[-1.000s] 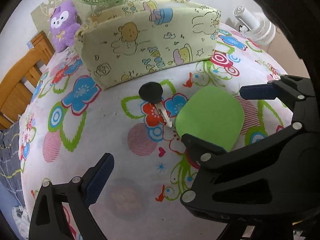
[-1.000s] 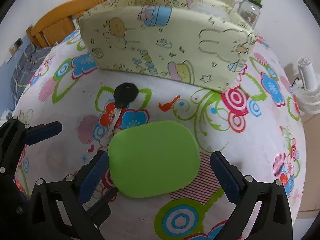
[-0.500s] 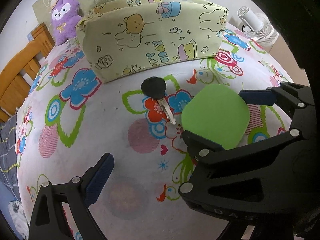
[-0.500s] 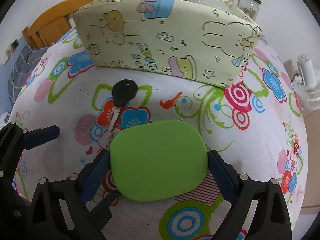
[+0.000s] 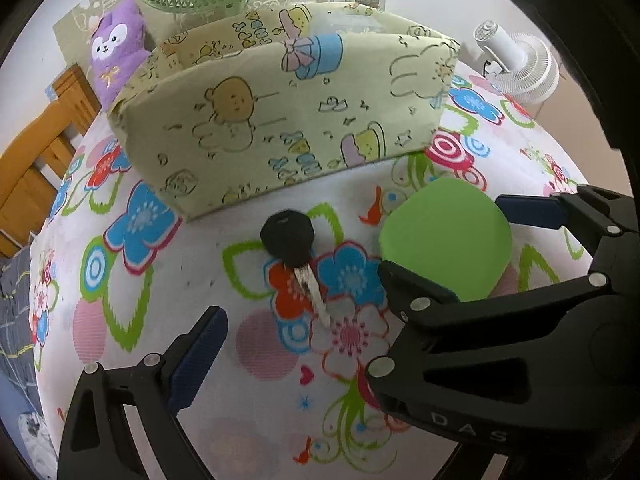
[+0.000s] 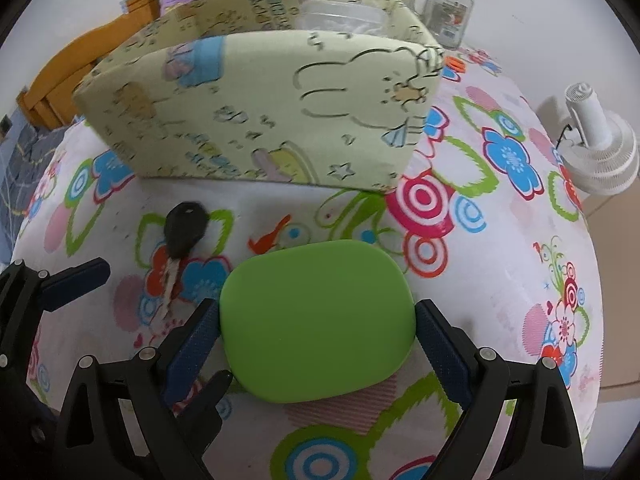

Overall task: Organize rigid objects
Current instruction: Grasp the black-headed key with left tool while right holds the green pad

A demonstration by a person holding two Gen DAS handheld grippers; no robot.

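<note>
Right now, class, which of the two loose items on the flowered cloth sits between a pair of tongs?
The green rounded case, gripped on both sides by the right tongs. The black-headed key lies free to its left, untouched.

Legible text, left wrist view: raised letters "D A S" on the black frame of the right tongs [image 5: 440, 240], lower right. The fabric storage box [image 5: 280, 128] carries printed lettering on its inner wall, "PPY" over "CODA"-like characters, partly cut off. Jar label [image 6: 450, 16] in the right wrist view: too small to read.
</note>
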